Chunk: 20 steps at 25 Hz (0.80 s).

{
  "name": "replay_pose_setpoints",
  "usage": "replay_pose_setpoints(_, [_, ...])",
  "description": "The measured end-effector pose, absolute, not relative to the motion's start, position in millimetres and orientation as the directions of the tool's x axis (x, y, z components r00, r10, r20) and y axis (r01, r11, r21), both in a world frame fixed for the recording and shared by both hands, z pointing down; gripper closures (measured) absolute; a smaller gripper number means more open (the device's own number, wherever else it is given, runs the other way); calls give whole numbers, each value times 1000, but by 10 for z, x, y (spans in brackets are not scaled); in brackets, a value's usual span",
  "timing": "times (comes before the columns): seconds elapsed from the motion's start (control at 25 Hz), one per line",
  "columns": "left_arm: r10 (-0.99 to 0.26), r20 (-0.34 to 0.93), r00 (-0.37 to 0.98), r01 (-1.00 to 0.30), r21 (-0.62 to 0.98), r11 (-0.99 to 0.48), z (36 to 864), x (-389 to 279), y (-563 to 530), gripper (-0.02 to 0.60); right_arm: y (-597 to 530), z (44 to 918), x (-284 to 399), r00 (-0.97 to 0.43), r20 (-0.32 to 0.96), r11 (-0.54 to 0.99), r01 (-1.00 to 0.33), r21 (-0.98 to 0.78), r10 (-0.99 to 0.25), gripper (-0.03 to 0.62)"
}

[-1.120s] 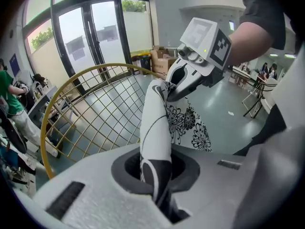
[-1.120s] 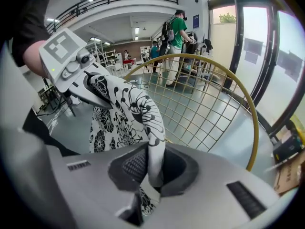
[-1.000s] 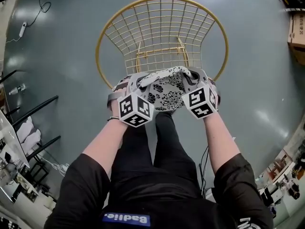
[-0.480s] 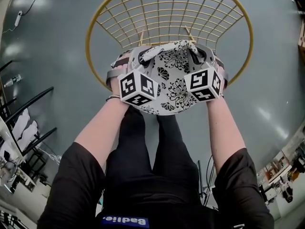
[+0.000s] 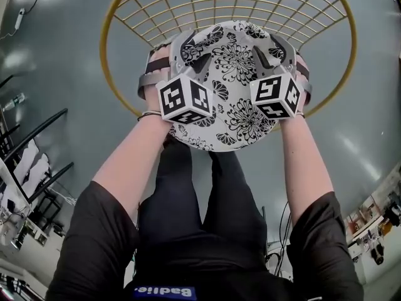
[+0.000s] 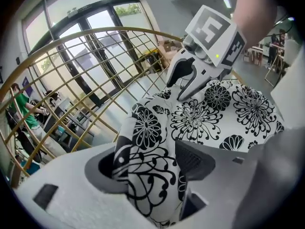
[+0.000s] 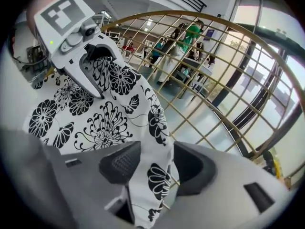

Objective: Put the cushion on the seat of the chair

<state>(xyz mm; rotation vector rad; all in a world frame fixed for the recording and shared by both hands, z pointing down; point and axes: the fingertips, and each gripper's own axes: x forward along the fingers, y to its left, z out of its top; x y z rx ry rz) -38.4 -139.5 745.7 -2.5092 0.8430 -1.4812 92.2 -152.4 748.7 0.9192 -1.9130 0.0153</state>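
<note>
Spreading just now, the jaws of your left gripper [image 5: 188, 50] and right gripper [image 5: 270, 49] stand wide apart, and neither pair presses anything. An edge of the round white fabric cushion with black flower print [image 5: 235, 99] hangs loosely between each pair. It lies over the seat of the gold wire chair [image 5: 102, 49], inside its curved rim.

Ahead of the left gripper [image 5: 191, 46] and the right gripper [image 5: 270, 46], and curving round their outer sides, the chair's gold wire back [image 5: 215, 8] bars the way with grid and rim. The cushion [image 5: 235, 61] fills the room between and beneath them. Its edge stands inside each pair of jaws, which have just been opening. Upward and back toward the person's legs [image 5: 188, 193], the way is open.
</note>
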Motion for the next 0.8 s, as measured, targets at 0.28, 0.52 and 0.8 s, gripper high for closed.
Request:
replay_pose_setpoints(0.28, [-540,742,397,-406,-386,-828,7155,-397,-1430,249,-1428,7200,983,-225,756,703,-590,397,-615,373])
replay_pose_setpoints(0.52, [-521,754,400,-427,-350,-834,6728,-457,-1212,249,-941,6763,938,-241,778,709,-619,338,-581,373])
replay_pose_setpoints(0.8, [-452,785,424,-404,-282,-870,6048,-447,-633,249,-293,6085,712,-295,813,725,-656,209,-502,373])
